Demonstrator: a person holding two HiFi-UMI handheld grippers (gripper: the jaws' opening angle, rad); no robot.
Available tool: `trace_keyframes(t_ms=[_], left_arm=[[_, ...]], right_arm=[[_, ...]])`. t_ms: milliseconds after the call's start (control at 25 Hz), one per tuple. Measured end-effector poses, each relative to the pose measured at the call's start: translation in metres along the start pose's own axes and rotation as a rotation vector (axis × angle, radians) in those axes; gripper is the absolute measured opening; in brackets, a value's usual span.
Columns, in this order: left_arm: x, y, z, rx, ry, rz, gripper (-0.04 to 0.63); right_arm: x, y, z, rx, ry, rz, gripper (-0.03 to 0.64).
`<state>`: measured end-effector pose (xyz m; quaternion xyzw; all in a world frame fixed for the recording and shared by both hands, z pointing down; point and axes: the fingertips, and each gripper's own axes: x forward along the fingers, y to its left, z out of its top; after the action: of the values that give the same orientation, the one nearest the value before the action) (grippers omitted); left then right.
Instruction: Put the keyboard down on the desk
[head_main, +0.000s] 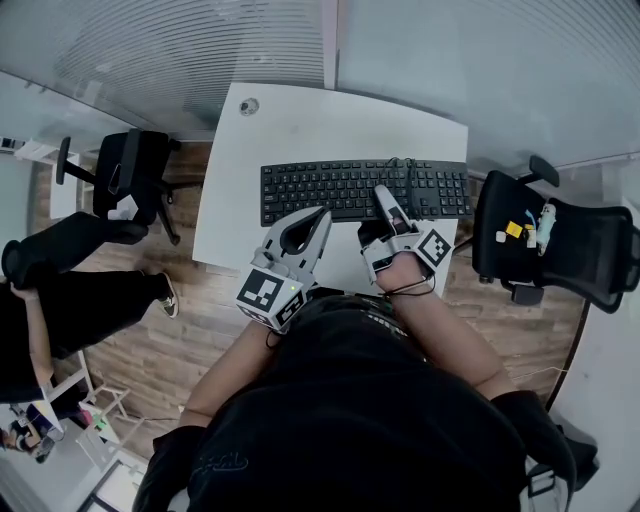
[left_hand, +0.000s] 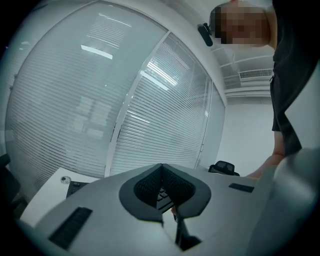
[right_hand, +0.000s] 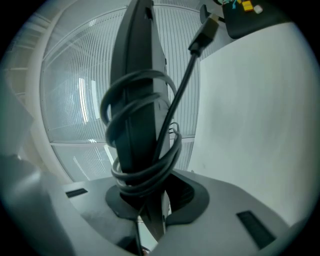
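Black keyboard (head_main: 320, 190) looks nearly on the desk (head_main: 300, 120)
Right gripper (head_main: 383, 195) pinches it, left gripper (head_main: 324, 213) pressed together; I'd lower flat, then release.

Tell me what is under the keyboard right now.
The white desk lies below the keyboard, which the right gripper clamps. Its cable loops round it. Whether it touches the desk is hidden.

One keyboard (head_main: 330, 188) (plus its one cable (right_hand: 182, 85)), one desk (head_main: 300, 120) — and two office chairs (head_main: 135, 175) (head_main: 560, 245).
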<state>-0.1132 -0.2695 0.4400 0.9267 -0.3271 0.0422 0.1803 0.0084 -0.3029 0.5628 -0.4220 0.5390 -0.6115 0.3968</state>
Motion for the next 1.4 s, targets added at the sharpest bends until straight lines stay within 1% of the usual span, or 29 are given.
trace_keyframes(t_ms=[80,280,440,520,760,960,1240,1400], left_arm=[[0.002,0.007,0.002,-0.005,-0.001,-0.008,0.015],[0.004,-0.001,-0.003,-0.014,0.013,-0.022,0.015],[0.014,0.028,-0.001,-0.047,0.028,-0.024,0.015],[0.017,0.033,-0.001,-0.076,0.029,-0.028,0.015],[0.028,0.044,-0.003,-0.094,0.039,-0.025,0.015],[0.032,0.061,-0.016,-0.081,0.072,-0.013,0.015],[0.044,0.065,-0.039,-0.083,0.110,-0.005,0.015],[0.047,0.067,-0.050,-0.072,0.137,0.009,0.015]], right_arm=[[0.006,-0.003,0.001,0.001,-0.003,-0.006,0.087],[-0.004,-0.017,0.007,0.018,-0.007,-0.030,0.087],[0.020,-0.034,0.005,0.011,-0.006,-0.070,0.087],[0.025,-0.043,0.004,0.008,-0.003,-0.088,0.087],[0.032,-0.063,0.009,0.018,0.004,-0.113,0.087],[0.042,-0.083,0.012,0.005,0.012,-0.141,0.087],[0.045,-0.109,0.017,-0.031,0.026,-0.179,0.087],[0.049,-0.117,0.012,-0.013,0.034,-0.192,0.087]])
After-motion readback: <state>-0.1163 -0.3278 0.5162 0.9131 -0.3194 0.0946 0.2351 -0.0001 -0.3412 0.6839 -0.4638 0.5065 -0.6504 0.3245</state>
